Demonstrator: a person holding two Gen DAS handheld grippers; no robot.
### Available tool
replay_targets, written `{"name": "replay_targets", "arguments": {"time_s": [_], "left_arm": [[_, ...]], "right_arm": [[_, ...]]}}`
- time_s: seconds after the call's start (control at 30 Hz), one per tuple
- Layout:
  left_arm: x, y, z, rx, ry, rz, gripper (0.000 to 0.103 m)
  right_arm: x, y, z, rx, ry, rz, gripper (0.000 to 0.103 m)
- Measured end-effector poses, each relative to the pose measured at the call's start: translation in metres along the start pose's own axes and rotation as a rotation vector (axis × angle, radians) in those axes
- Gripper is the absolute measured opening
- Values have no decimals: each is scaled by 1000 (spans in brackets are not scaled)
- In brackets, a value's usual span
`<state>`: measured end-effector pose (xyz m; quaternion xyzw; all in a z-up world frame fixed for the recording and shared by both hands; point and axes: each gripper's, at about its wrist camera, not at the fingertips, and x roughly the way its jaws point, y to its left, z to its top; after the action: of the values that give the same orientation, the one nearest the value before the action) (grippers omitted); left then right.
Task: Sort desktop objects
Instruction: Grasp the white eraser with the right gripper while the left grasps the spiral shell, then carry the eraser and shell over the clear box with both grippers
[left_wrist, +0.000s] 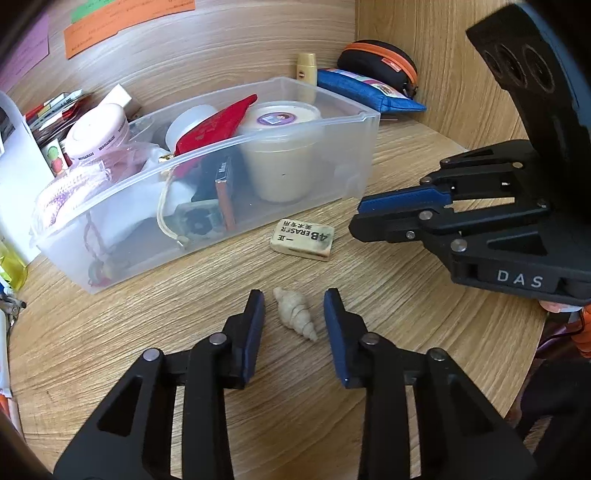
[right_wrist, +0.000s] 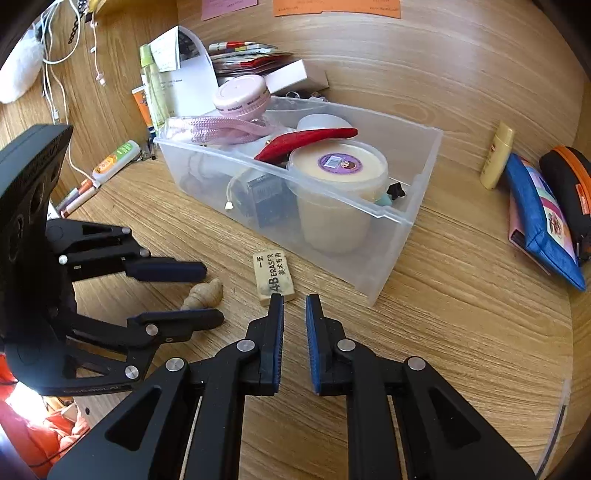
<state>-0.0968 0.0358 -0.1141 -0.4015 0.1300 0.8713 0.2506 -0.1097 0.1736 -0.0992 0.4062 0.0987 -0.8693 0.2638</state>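
A small pale spiral shell (left_wrist: 295, 313) is seen lying on the wooden desk (left_wrist: 406, 332), between the two fingers of the left gripper (left_wrist: 294, 308). A gap is left on either side of it, so the pads (left_wrist: 255, 332) are not pressed against it; the jaws are set fairly narrow around it, with nothing gripped. In the right wrist view the same shell (right_wrist: 204, 294) is framed by the left gripper's (right_wrist: 212, 293) fingers from the side.

Just beyond the shell, a 4B eraser (left_wrist: 303, 240) is laid flat on the desk, close to the front wall of a clear plastic bin (left_wrist: 303, 147). The right gripper (right_wrist: 294, 300) is held near the eraser (right_wrist: 274, 277), its left fingertip overlapping the eraser's near corner in the picture; whether it is touched cannot be told. Its jaws are drawn as close as they go, a slim slit left between the pads, and nothing is held.

The bin is filled with a lidded tub (left_wrist: 280, 147), a red pouch (left_wrist: 218, 125), a pink cord (right_wrist: 218, 127) and a pink jar (left_wrist: 99, 133). Farther back, by the corner, a blue pouch (left_wrist: 365, 92), a black case (left_wrist: 380, 61) with orange trim and a small cream bottle (left_wrist: 306, 68) are found. Coloured notes (left_wrist: 122, 18) are stuck on the wall.
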Motion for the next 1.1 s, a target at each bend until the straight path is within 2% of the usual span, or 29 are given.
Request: {"name": "replay_targets", "arguments": {"time_s": [0.1,0.17,0.47,0.6,0.7,0.73,1.1], "left_arm": [[0,1,0,-6,1,-1,27],[0,3,-1,-13,1,-8,24],[0,5,-1,-31,-5,-31,18],[0,2,-2,-25,-6,-18,18],[-1,1,-3,-24,-7,-12,16],[-2,2,-3,-31,-9,-19,16],[-15,0,-6,-60,-77,25,16]], "right_arm": [[7,3,4,-14,18,-7,22],[13,9,5,-45,26,-24,33],[34,20,13,-108,65,-22,33],[36,20,15,-119,57,-12,33],[34,22,14,-125,56,-1,29],[33,23,14,-128,56,3,22],[7,20,8,-78,8,32,22]]}}
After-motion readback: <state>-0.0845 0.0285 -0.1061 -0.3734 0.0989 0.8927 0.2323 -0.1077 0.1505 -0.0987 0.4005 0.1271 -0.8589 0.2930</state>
